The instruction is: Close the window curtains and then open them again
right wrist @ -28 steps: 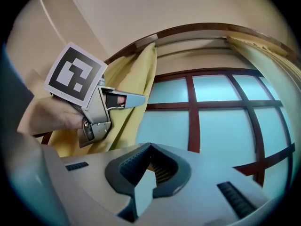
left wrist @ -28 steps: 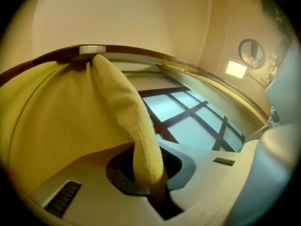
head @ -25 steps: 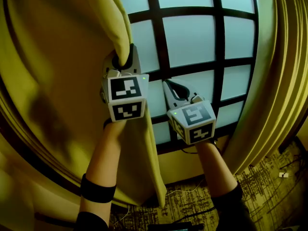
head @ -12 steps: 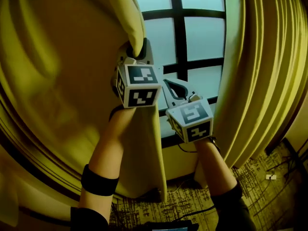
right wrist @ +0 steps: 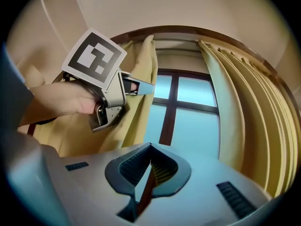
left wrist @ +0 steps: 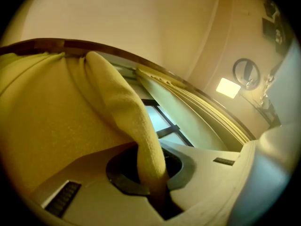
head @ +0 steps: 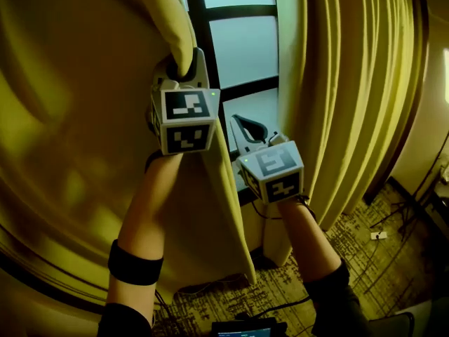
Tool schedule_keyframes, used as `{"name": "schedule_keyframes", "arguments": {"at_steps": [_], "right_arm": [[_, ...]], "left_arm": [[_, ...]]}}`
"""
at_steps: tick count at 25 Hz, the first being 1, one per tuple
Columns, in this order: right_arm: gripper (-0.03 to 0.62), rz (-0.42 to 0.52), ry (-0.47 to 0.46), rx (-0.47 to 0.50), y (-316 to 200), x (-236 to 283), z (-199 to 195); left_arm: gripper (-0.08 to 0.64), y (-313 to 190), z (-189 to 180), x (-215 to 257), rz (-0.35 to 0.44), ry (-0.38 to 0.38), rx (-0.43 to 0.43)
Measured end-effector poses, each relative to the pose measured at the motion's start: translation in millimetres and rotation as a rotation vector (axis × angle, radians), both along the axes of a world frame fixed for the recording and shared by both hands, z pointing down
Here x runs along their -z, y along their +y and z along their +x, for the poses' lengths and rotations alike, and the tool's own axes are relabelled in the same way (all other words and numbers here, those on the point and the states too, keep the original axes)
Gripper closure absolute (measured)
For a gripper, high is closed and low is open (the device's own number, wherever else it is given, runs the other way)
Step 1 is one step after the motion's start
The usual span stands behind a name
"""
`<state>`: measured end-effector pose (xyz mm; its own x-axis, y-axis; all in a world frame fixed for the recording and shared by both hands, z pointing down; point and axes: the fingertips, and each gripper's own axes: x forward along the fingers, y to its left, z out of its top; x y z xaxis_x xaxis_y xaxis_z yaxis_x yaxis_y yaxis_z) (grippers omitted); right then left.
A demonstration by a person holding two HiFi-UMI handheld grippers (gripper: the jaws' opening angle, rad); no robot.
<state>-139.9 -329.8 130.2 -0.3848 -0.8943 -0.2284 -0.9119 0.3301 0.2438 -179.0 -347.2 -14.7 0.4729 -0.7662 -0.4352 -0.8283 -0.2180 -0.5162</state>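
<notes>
A yellow left curtain (head: 70, 118) hangs over most of the window (head: 242, 44). Its leading edge (head: 179, 20) runs down between the fingers of my left gripper (head: 181, 72), which is shut on it. In the left gripper view the fold of cloth (left wrist: 136, 126) sits pinched deep in the left gripper (left wrist: 153, 173). My right gripper (head: 242, 123) is lower and to the right, shut with nothing in it, in front of the narrow strip of glass. The right gripper view shows the right gripper (right wrist: 150, 166) shut, the window (right wrist: 193, 121) ahead and the left gripper (right wrist: 141, 86) on the left curtain (right wrist: 136, 107). The pleated right curtain (head: 344, 83) hangs close by.
Patterned carpet (head: 365, 258) with thin cables lies below the window. A dark device (head: 245, 327) shows at the bottom edge. A wooden curtain rail (right wrist: 188, 32) arches above. A lit wall lamp (left wrist: 228, 87) is off to the right.
Both grippers have moved right, toward the right curtain. The left one has drawn the curtain edge along, and the visible strip of glass has narrowed a lot.
</notes>
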Motion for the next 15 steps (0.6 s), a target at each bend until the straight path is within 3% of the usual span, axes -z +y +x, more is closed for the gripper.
{"name": "schedule_keyframes", "arguments": {"at_steps": [8,15], "right_arm": [[0.577,-0.006,-0.001,-0.133,-24.2,-1.5,44.3],[0.577,-0.018,0.017,-0.18,-26.2,-6.3,50.4]], "left_arm": [[0.538,-16.8,32.0,-7.3,0.01,0.019,-0.104],[0.538,-17.0,43.6,-13.8,0.016,0.034,-0.166]]}}
